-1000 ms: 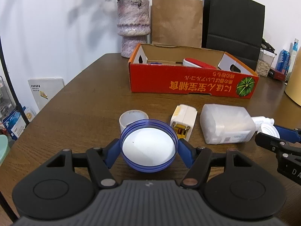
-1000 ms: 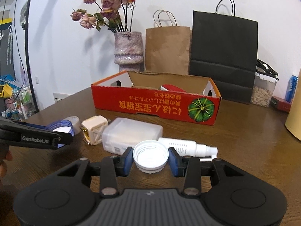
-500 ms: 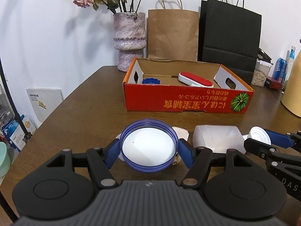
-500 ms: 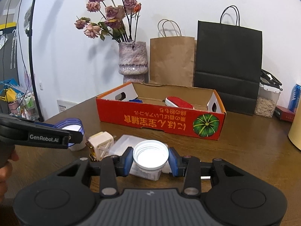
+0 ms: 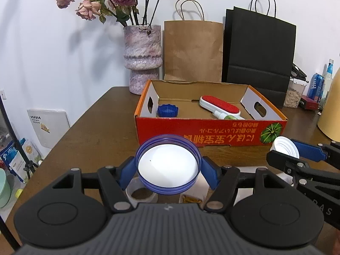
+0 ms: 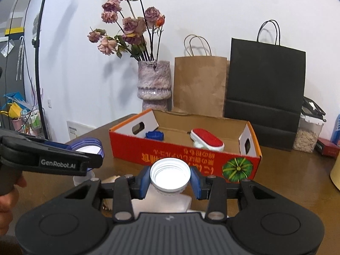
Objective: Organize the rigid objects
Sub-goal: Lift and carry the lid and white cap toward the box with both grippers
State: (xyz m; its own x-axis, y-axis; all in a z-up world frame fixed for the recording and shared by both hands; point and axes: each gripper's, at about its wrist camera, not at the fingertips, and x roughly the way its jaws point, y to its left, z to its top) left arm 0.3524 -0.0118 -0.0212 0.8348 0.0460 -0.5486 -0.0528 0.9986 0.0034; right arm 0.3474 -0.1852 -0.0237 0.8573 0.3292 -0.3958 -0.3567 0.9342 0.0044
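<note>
Left gripper (image 5: 168,168) clamps blue lid (image 5: 168,166), right gripper (image 6: 170,177) clamps white cap (image 6: 170,175), both held above table (image 5: 91,140) just short of box (image 5: 210,131) near wall, box at far edge.

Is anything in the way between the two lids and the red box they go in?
Only the box's own front wall. The blue-rimmed lid in the left gripper and the white cap in the right gripper face the red cardboard box; no other obstacle shows.
</note>
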